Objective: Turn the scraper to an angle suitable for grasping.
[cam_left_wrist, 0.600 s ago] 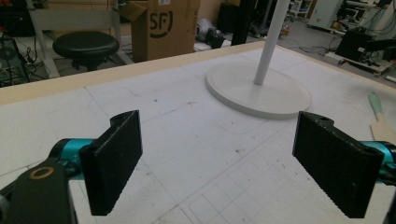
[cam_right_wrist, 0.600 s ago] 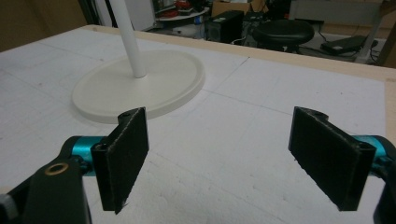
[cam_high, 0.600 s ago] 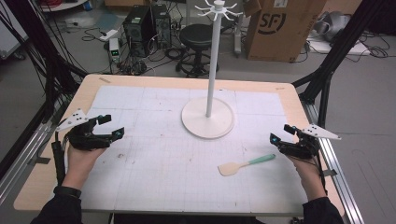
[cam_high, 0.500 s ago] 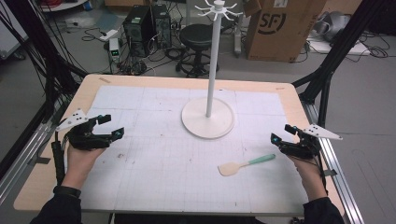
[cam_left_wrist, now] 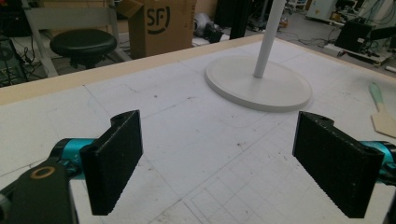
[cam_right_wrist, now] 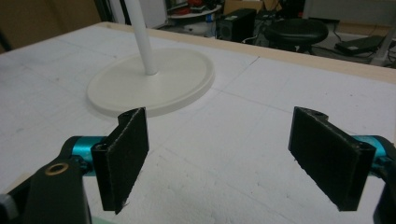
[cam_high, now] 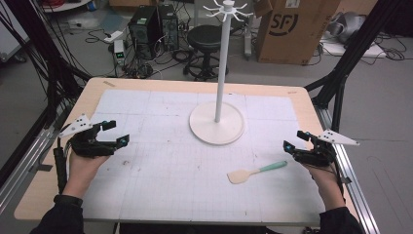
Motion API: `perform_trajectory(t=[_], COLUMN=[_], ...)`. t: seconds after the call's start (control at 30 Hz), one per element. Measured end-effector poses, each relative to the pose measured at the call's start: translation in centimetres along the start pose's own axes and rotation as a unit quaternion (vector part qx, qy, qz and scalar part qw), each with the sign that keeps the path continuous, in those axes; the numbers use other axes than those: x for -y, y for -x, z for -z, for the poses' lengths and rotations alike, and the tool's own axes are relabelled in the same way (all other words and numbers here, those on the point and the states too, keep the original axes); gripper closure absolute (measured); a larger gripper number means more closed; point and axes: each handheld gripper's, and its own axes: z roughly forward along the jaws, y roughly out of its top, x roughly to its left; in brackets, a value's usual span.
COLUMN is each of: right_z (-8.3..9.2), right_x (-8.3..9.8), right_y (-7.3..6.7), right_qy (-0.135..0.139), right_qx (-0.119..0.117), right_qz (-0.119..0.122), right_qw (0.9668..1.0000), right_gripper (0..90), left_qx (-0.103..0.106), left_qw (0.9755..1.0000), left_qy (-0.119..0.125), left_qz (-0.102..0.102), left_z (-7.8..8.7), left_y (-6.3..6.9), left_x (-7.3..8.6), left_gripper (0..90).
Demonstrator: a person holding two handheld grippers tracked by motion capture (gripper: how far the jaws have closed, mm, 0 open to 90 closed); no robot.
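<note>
A white stand with a round base (cam_high: 216, 129) (cam_left_wrist: 259, 84) (cam_right_wrist: 152, 81) and a tall pole topped by hooks (cam_high: 225, 8) rises at the middle back of the white mat. A spatula (cam_high: 256, 171) with a pale wooden blade and a teal handle lies flat at the front right; its blade end (cam_left_wrist: 385, 122) appears at the edge of the left gripper view. My left gripper (cam_high: 117, 132) (cam_left_wrist: 219, 163) rests open at the mat's left side, nothing between its pads. My right gripper (cam_high: 294, 141) (cam_right_wrist: 226, 158) is open at the right edge, just right of the spatula handle, holding nothing.
The table's wooden rim (cam_high: 48, 161) borders the white gridded mat (cam_high: 170, 165). Behind the table stand a black stool (cam_high: 207, 36), a cardboard box (cam_high: 287, 29), computer towers (cam_high: 153, 22) and cables. Black frame legs (cam_high: 341, 83) flank the table.
Nothing has visibly changed; both grippers stay open in place and the spatula lies where it was.
</note>
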Motion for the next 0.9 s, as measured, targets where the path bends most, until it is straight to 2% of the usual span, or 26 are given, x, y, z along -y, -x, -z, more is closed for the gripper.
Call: perform_trajectory(t=[0.07, 0.43, 0.53, 0.6, 0.73, 0.9], right_z=[-0.2, -0.3, 0.0, 0.2, 0.4, 1.0], right_x=[0.1, 0.4, 0.8, 1.1, 1.6, 2.1], right_y=[0.0, -0.1, 0.1, 0.1, 0.3, 0.9], right_qy=[-0.011, -0.023, -0.039, -0.046, -0.058, -0.063], right_qx=[-0.008, -0.019, -0.032, -0.029, -0.026, -0.032], right_qz=[0.005, 0.010, 0.016, 0.026, 0.028, 0.025], right_qw=[0.9999, 0.9995, 0.9986, 0.9982, 0.9976, 0.9972], right_gripper=[19.1, 21.7, 31.8, 33.4, 35.4, 43.4], left_qx=[0.002, 0.003, 0.002, 0.002, 0.002, 0.004], left_qw=[1.0000, 0.9999, 0.9999, 0.9999, 0.9999, 0.9999], left_qy=[0.000, -0.010, -0.010, -0.010, -0.011, -0.014], left_qz=[0.000, -0.008, -0.008, -0.006, -0.005, -0.006], left_z=[-0.2, -0.4, -0.5, -0.6, -0.9, -1.1], left_y=[0.0, 0.2, 0.1, 0.1, 0.0, -0.1], left_x=[0.0, 0.1, 0.1, 0.2, 0.2, 0.3], left_gripper=[16.7, 17.2, 17.5, 17.5, 17.8, 18.2])
